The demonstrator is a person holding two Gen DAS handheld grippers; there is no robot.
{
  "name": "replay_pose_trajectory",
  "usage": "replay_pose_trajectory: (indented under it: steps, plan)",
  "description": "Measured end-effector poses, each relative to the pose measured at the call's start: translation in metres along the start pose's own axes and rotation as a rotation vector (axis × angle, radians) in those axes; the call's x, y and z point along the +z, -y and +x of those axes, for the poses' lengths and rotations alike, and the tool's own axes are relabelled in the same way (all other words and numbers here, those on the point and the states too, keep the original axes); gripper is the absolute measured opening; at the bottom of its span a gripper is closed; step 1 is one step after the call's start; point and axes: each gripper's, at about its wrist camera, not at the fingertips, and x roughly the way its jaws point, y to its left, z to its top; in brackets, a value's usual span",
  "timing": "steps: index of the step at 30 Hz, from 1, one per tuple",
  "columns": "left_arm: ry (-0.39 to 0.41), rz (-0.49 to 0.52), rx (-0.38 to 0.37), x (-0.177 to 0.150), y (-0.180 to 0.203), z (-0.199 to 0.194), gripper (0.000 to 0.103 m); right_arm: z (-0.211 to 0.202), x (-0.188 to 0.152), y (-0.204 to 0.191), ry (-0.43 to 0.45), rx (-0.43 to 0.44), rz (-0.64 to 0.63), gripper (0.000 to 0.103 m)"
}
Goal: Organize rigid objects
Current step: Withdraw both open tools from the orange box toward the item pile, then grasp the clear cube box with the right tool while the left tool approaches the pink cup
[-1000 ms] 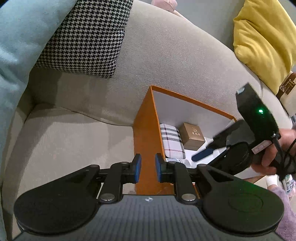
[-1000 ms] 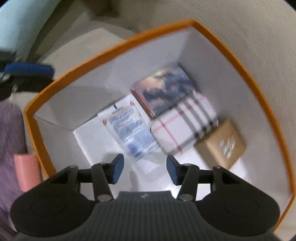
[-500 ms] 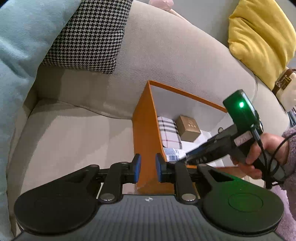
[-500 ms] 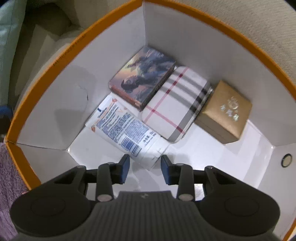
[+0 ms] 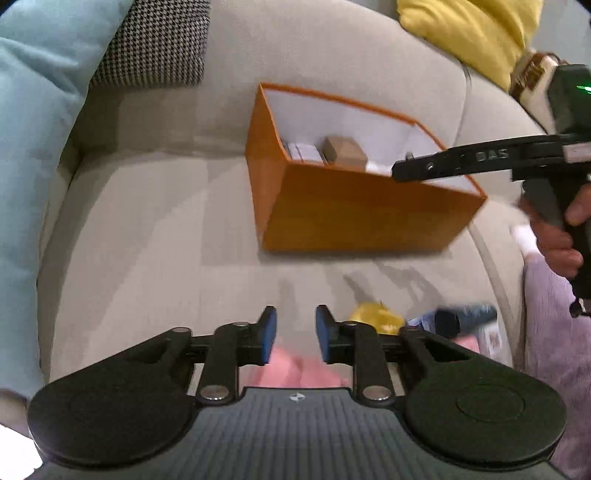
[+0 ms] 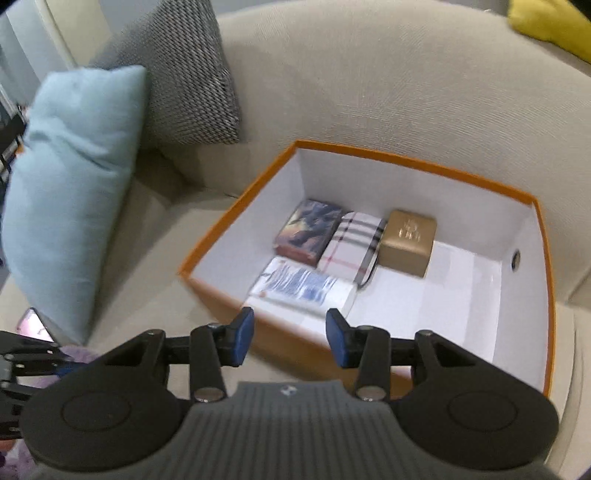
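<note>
An orange box [image 6: 218, 236] with white inside stands on the beige sofa; it also shows in the left wrist view [image 5: 354, 218]. Inside lie a picture-printed box [image 6: 308, 232], a plaid case [image 6: 352, 245], a gold box [image 6: 408, 242] and a white tube with blue print [image 6: 306, 288]. My right gripper [image 6: 290, 338] is open and empty above the box's near wall. My left gripper [image 5: 291, 334] is open and empty, low over the seat, above a pink object [image 5: 295, 371]. A yellow item [image 5: 373, 317] and a dark blue item [image 5: 461, 319] lie to its right.
A light blue cushion [image 6: 70, 184] and a houndstooth cushion [image 6: 184, 81] lean at the sofa's left. A yellow cushion [image 5: 469, 33] sits at the back right. A purple fabric [image 5: 554, 325] lies at the right edge of the seat.
My left gripper pulled back from the box wall to the front of the seat and opened a little. My right gripper rose out of the box and opened wider.
</note>
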Motion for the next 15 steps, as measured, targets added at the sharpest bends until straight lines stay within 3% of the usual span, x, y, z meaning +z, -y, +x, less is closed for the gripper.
replay_pose_trajectory:
  steps: [4,8,11,15]
  plan:
    - [-0.003,0.061,0.02,-0.019,0.017,-0.001,0.033,-0.028,-0.047,-0.01,0.086,-0.003,0.07,0.044]
    - [0.002,0.14,0.092,-0.036,0.037,0.001,0.042,-0.029,-0.095,-0.014,0.081,-0.022,0.157,0.045]
    - [0.002,0.217,0.146,-0.052,0.05,0.003,0.047,-0.025,-0.125,-0.016,0.06,-0.093,0.17,0.045]
    - [-0.007,0.244,0.16,-0.066,0.061,0.007,0.05,-0.034,-0.161,-0.01,0.059,-0.165,0.172,0.046]
